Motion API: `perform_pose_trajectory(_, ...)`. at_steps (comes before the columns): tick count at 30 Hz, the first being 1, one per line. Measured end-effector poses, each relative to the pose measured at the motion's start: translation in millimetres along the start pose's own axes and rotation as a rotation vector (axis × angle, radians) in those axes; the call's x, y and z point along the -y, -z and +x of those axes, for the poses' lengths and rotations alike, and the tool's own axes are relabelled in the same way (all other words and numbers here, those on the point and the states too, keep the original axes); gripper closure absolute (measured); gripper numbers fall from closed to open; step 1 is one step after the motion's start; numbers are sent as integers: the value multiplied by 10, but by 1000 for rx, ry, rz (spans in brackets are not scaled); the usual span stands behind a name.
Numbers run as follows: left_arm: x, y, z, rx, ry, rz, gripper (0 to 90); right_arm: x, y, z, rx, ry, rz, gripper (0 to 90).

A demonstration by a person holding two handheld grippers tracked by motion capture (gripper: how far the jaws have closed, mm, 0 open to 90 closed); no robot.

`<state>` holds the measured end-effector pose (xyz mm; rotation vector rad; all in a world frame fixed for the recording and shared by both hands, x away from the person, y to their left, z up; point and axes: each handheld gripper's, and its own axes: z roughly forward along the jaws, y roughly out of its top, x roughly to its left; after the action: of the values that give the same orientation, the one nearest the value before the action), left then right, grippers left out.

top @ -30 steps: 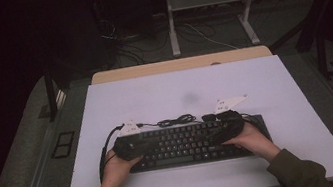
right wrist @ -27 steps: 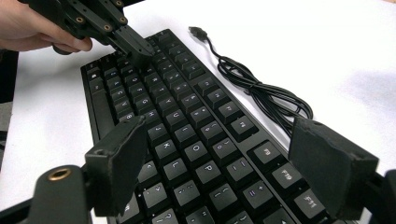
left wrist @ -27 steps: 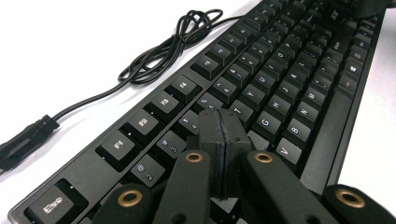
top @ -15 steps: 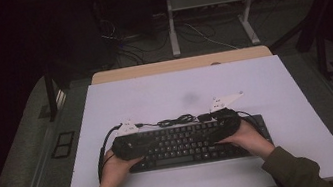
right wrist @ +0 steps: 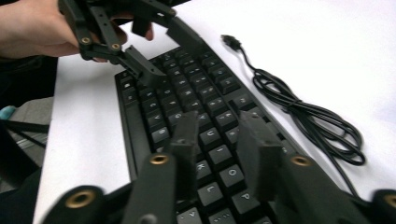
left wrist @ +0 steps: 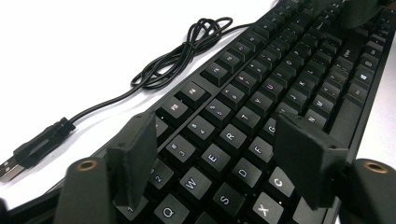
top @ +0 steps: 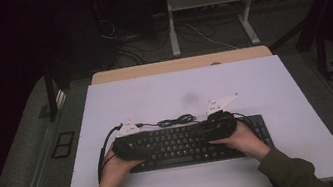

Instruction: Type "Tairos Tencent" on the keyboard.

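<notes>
One flat black plastic keyboard [top: 190, 144] lies on the white rectangular table [top: 164, 94], close to the near edge and a little right of its middle, long side parallel to that edge. One thin black cable [left wrist: 187, 51] runs from it, bunched in a loose coil on the bare top just behind the keyboard's far edge, and ends in one USB plug [left wrist: 28, 151] lying flat toward the left edge.

I hold two black two-jaw grippers, one in each hand. My left gripper [left wrist: 219, 161] hovers low over the left end of the keyboard; its jaws have just been opening and now stand apart above the letter keys (nothing between them but air). My right gripper [right wrist: 219, 144] is over the right end; its jaws have just been closing, and a narrow gap is left between them, with no key pinched that I can see.

There are no containers on the table.
</notes>
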<state>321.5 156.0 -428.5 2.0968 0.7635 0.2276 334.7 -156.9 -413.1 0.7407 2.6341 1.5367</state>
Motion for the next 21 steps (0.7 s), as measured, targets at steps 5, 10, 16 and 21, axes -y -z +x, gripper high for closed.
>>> perform_pose_trajectory(5,2,-3,3,-5,0,1,262,-7,-32,48,-26,20,16,838)
perform_pose_trajectory(10,3,3,15,-8,-7,3,250,-7,-70,94,-40,31,30,892)
perform_pose_trajectory(16,3,4,13,-10,-5,-1,239,8,-119,130,-48,36,47,892)
perform_pose_trajectory(21,0,6,11,-11,-9,-3,236,25,-187,172,-56,46,69,892)
